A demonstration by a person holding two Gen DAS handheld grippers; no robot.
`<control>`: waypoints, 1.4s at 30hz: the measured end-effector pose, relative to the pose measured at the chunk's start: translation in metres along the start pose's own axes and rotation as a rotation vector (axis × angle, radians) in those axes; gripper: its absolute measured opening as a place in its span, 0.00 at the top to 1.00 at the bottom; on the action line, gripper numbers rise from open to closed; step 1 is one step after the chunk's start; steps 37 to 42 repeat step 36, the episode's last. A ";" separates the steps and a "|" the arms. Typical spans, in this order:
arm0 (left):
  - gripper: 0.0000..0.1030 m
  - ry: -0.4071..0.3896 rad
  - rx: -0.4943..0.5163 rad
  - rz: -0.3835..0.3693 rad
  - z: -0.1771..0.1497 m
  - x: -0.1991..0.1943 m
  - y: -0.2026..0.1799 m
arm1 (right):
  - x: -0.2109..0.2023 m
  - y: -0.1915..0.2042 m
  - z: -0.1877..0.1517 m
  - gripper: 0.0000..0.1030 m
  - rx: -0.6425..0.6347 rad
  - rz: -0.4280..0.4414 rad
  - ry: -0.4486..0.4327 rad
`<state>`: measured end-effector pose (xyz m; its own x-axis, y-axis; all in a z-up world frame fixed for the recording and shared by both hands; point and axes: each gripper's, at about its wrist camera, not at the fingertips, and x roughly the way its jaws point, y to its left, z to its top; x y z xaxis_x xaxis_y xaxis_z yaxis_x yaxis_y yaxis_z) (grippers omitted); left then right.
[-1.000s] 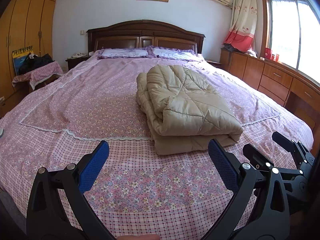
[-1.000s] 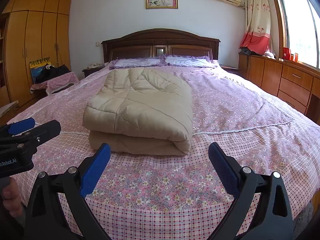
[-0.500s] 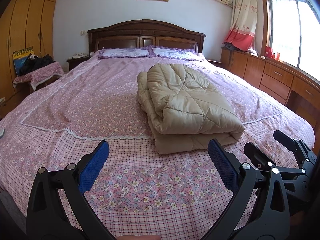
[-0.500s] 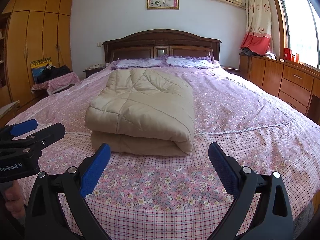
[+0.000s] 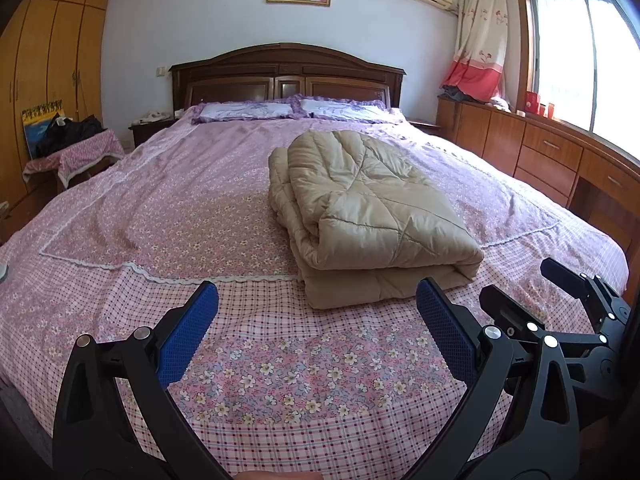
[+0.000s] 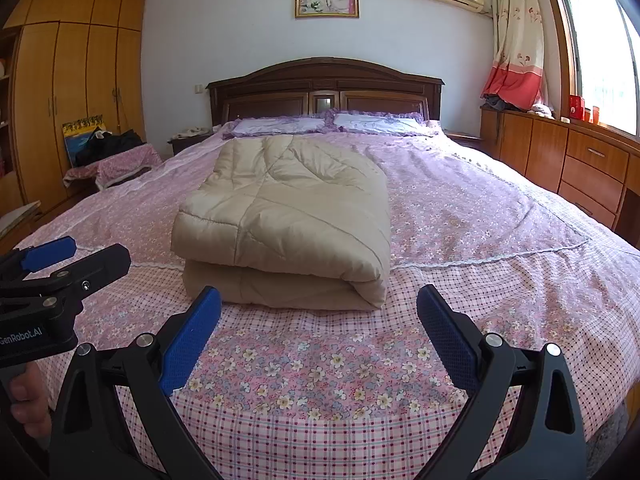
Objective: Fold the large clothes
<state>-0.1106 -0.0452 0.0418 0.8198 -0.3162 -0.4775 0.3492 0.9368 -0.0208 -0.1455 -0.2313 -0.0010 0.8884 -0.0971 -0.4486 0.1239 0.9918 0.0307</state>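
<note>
At the far left we see tall orange-brown wooden wardrobes point(image 6: 76, 92), and beside them a low stand draped in pink floral cloth point(image 6: 116, 164) carrying a black bag point(image 6: 108, 144). Our left gripper point(image 5: 318, 314) hovers over the foot of the wide bed with the pink floral and checked bedspread point(image 5: 280, 368); its blue-padded fingers point(image 5: 188, 340) stand wide apart and hold nothing. The folded beige quilted comforter point(image 5: 372, 216) lies on the bedspread around the middle of the bed, its thick folded edge facing us, just beyond both grippers and touching neither. Two purple-frilled white pillows point(image 6: 328, 124) rest against the dark carved wooden headboard point(image 6: 324, 84) behind it. Our right gripper point(image 6: 320, 316) also hangs over the foot of the bed, fingers spread apart and empty. In the right wrist view, a hand point(image 6: 28, 404) shows at the lower left edge. On the right, a row of orange-brown wooden drawers point(image 6: 580, 164) runs under the window point(image 6: 600, 44), with a cream and red curtain point(image 6: 516, 36) bunched at its near end.
</note>
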 end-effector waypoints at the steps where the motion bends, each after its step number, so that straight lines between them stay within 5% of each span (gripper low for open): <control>1: 0.04 0.001 0.000 0.001 0.000 0.000 -0.001 | 0.000 0.000 0.000 0.08 0.000 -0.002 0.002; 42: 0.04 0.032 0.002 0.019 -0.006 0.009 -0.001 | 0.005 -0.002 -0.006 0.08 0.010 -0.005 0.035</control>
